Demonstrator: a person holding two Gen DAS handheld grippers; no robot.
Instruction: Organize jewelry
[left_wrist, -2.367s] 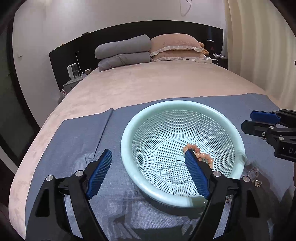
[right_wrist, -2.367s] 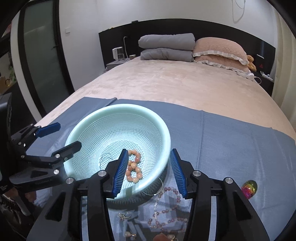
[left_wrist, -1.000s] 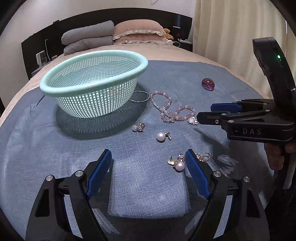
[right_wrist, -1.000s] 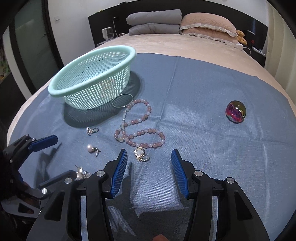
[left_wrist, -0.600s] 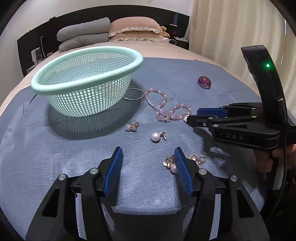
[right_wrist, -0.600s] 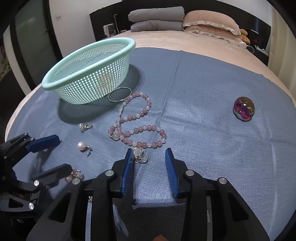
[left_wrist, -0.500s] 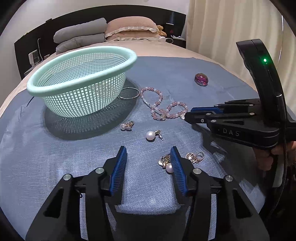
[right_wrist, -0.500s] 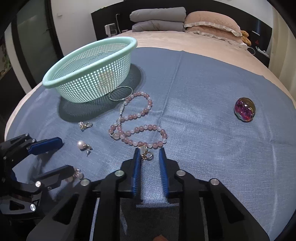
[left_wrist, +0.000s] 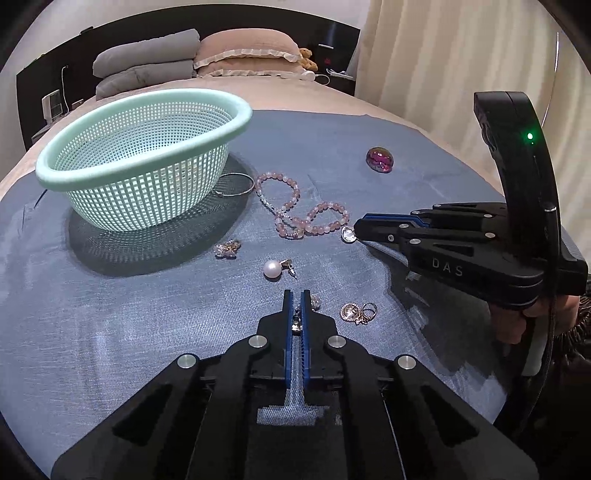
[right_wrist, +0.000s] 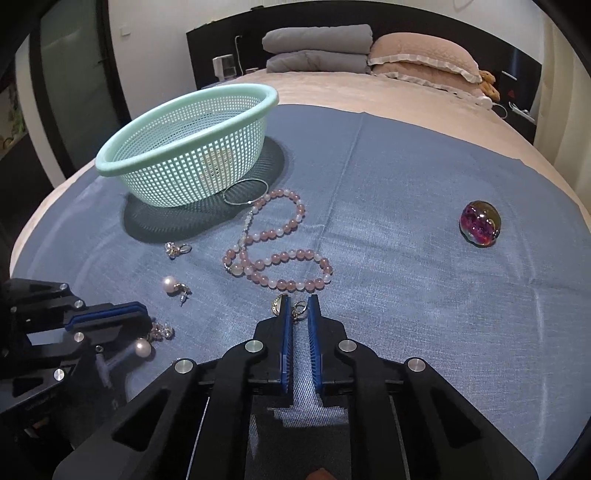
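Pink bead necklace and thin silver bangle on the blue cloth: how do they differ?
The pink bead necklace is a long strand of round pink and pale beads, lying in loose curves in the open; the thin silver bangle is one plain closed ring, smaller, lying at the foot of the green basket. Both lie flat on the cloth, ungripped.

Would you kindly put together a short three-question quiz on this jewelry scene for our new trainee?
1. True or false: the pink bead necklace lies inside the green basket.
2. Which item sits farthest from the basket: (a) the thin bangle, (b) the purple glass stone, (c) the loose pearl earring?
3. What is each hand-held gripper doing?

Key:
1. False; it lies on the blue cloth beside the basket.
2. b.
3. The left hand-held gripper has just closed on a small earring; the right hand-held gripper has just closed on a small gold earring.
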